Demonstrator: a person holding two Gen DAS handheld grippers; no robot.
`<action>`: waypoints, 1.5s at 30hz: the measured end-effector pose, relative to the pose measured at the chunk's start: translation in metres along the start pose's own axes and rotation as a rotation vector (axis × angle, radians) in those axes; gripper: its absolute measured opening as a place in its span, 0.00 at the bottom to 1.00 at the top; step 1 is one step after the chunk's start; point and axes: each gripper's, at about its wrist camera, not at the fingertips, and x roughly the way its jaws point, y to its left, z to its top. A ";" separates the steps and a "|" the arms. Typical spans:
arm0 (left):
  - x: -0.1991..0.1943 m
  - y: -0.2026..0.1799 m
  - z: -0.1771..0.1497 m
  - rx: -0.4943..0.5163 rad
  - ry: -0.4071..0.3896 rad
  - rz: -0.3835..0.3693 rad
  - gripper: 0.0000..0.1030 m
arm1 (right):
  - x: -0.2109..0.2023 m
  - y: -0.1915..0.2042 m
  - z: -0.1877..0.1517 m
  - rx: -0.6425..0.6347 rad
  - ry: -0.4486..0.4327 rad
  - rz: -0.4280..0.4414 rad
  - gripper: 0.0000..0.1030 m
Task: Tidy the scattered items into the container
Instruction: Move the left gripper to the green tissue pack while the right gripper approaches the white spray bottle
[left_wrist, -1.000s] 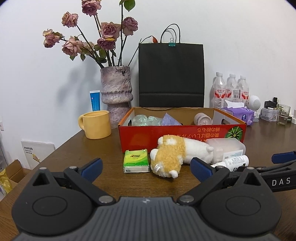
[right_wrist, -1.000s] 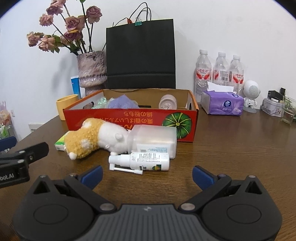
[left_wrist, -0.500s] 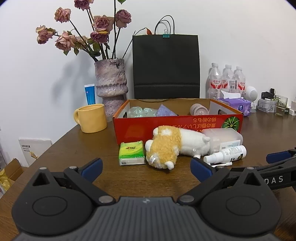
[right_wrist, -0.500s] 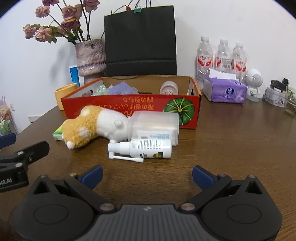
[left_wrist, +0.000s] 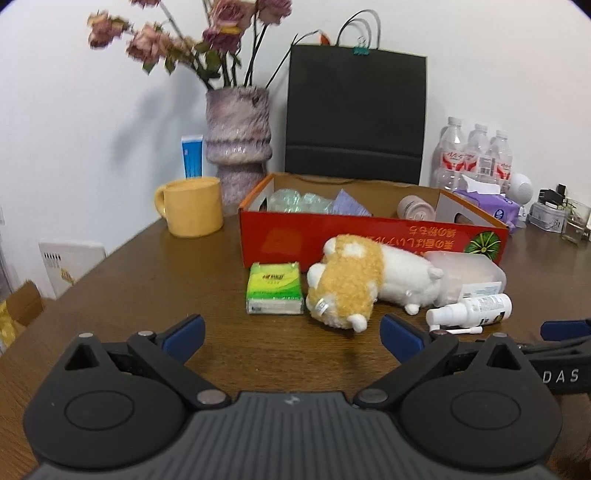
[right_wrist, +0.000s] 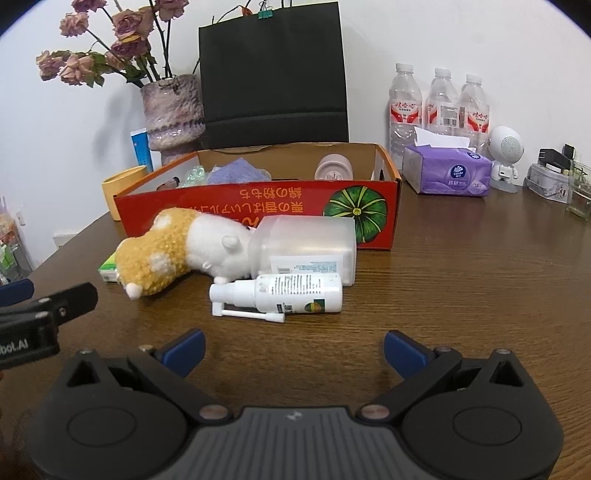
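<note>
Currently, left wrist view: left gripper is hovering w/ jaws spread, nothing between them. Green tissue pack is sitting just ahead, a bit left of the gap; plush toy just ahead-right, touching the frosted bottle. All are lying outside the red box.

Right wrist view: right gripper is also spread and empty. Spray bottle is lying crosswise just ahead of the gap, against the frosted bottle. Risks: round spray rolling away if nudged by one finger, its thin nozzle straw snagging, or the two grippers bumping, as they're hovering near each other.
</note>
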 end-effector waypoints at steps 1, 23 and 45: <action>0.002 0.003 0.001 -0.013 0.010 -0.005 1.00 | 0.002 0.001 0.001 0.000 0.001 0.000 1.00; 0.063 0.042 0.027 -0.090 0.076 0.048 1.00 | 0.040 0.024 0.020 -0.011 0.041 -0.060 1.00; 0.103 0.036 0.038 -0.034 0.169 0.027 0.98 | 0.066 0.029 0.034 0.002 0.071 -0.117 1.00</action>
